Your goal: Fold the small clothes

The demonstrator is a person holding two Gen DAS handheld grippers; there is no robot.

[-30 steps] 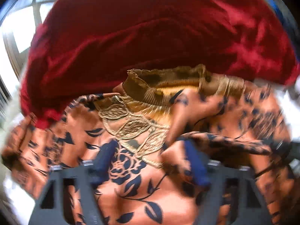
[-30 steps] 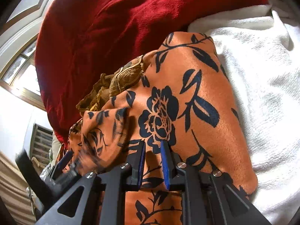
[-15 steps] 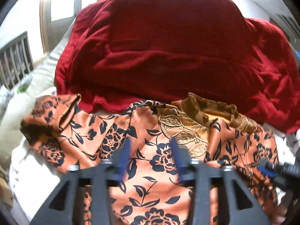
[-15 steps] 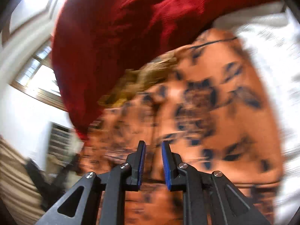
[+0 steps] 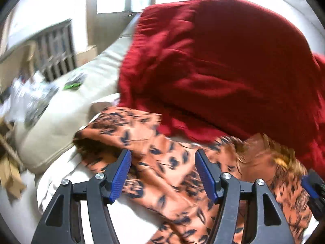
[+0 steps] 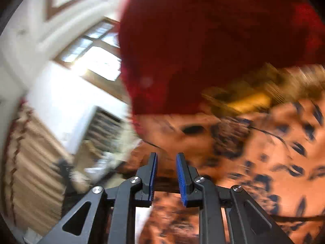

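An orange garment with dark blue flowers and a gold embroidered collar (image 5: 270, 154) lies spread on a white cloth (image 5: 61, 183); its body (image 5: 162, 162) runs toward the left sleeve (image 5: 113, 126). My left gripper (image 5: 162, 164) is open wide and empty, just above the garment. My right gripper (image 6: 166, 164) hovers over the garment (image 6: 264, 152), jaws a narrow gap apart with nothing between them. Its blue tip shows at the right edge of the left wrist view (image 5: 309, 187). Both views are motion-blurred.
A big red blanket (image 5: 223, 61) is heaped right behind the garment and also fills the right wrist view (image 6: 203, 40). A cream cushion (image 5: 61, 111) lies left, with cardboard (image 5: 8, 162) and clutter beyond. Windows and a wall stand farther left.
Both grippers swung left across the garment. The left gripper opened wider and now sits near the left sleeve. The right gripper's narrow gap is unchanged.
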